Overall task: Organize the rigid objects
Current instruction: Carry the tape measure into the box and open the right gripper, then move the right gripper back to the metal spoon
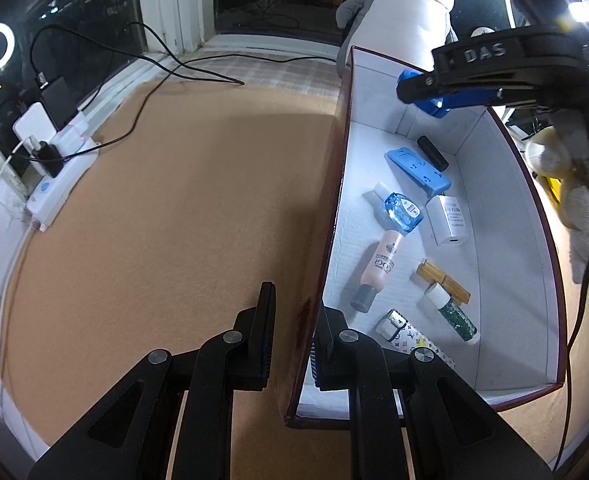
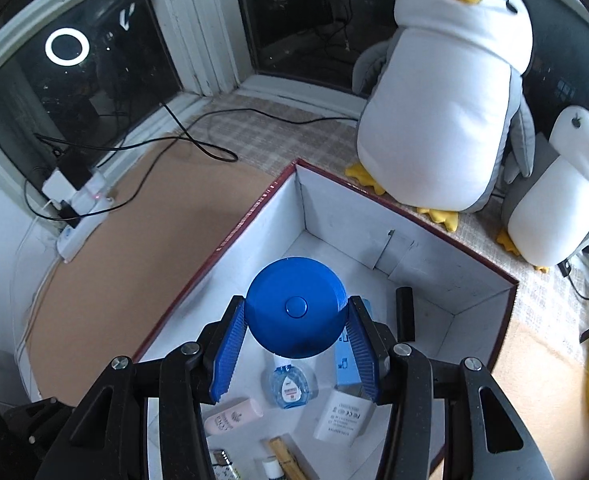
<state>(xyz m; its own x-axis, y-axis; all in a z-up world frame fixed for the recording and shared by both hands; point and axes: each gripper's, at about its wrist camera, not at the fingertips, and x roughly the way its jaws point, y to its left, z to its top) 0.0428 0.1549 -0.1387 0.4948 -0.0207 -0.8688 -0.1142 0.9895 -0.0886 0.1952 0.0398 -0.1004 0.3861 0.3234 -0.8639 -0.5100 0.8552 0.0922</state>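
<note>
The left claw [image 1: 290,344] straddles the box [image 1: 334,184] wall at six o'clock, fingers apart; the right claw [image 1: 426,98] holds a blue object [image 1: 434,106] at one o'clock.

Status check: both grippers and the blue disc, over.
Left gripper straddling the box wall, fingers not closed on it. Right gripper shut on blue round case, held above the box interior. Nothing blocking the drop.

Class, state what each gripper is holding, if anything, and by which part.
Right gripper clamps the round blue disc by its opposite edges. Left gripper straddles the box wall, fingers either side, not visibly clamped.
</note>
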